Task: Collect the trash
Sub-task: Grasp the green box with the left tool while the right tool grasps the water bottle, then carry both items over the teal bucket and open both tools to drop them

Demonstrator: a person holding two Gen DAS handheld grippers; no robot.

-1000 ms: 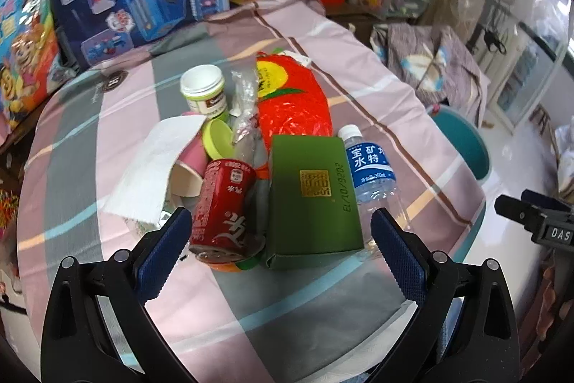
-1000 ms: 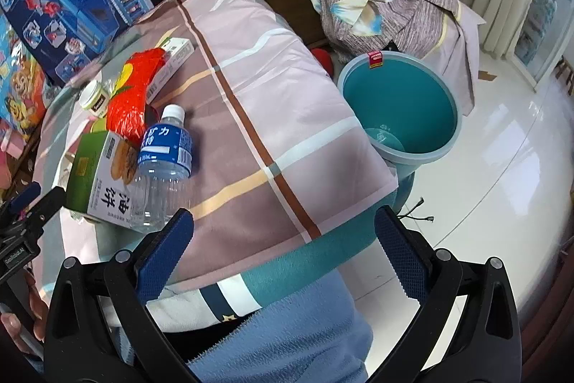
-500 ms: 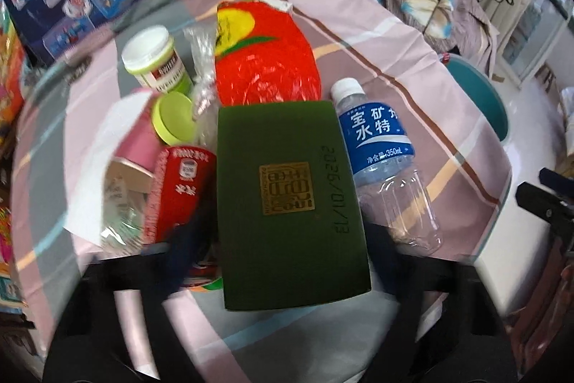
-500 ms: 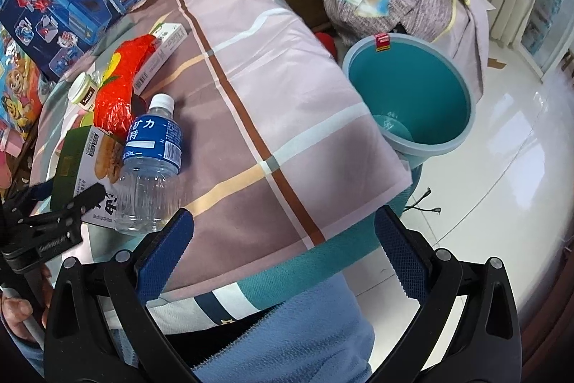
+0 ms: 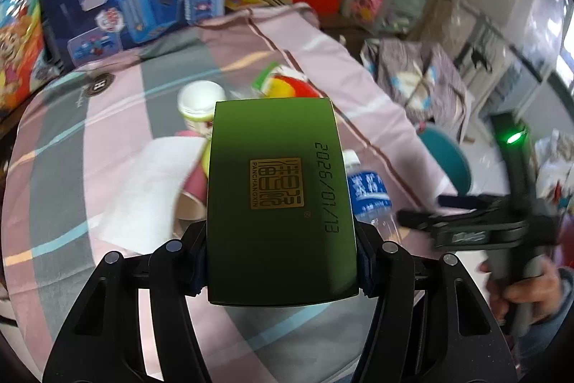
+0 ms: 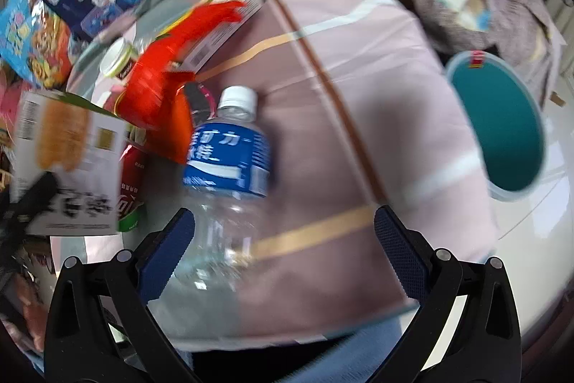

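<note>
Between the left gripper's (image 5: 281, 270) blue pads, a dark green box (image 5: 280, 200) with a gold seal and a printed date is being clamped by its two long sides, its near end hanging clear above the striped pink and grey tablecloth (image 5: 89, 139). The jaws have just been closing, and they are now pressing on the box from both sides. At the box's 11 o'clock a white-lidded cup (image 5: 201, 103) is standing, with a white paper sheet (image 5: 143, 185) lying at 9 o'clock and a pink cup (image 5: 192, 192) tipped over just beside the box's left edge. At 3 o'clock a clear water bottle (image 5: 369, 196) with a blue label is lying on the cloth. A red and yellow bag (image 5: 290, 87) is peeking out past the box's far end at 12 o'clock.

From the right wrist view, the right gripper (image 6: 283, 253) is hovering with its fingers wide apart and nothing pressed between them; the water bottle's base is lying near the left pad, cap pointing toward 12 o'clock. A red can (image 6: 131, 182) is lying at the bottle's 9 o'clock, partly hidden by the lifted box. A teal bin (image 6: 498, 128) is standing on the floor at 3 o'clock, off the table's edge. The frame is blurring.
</note>
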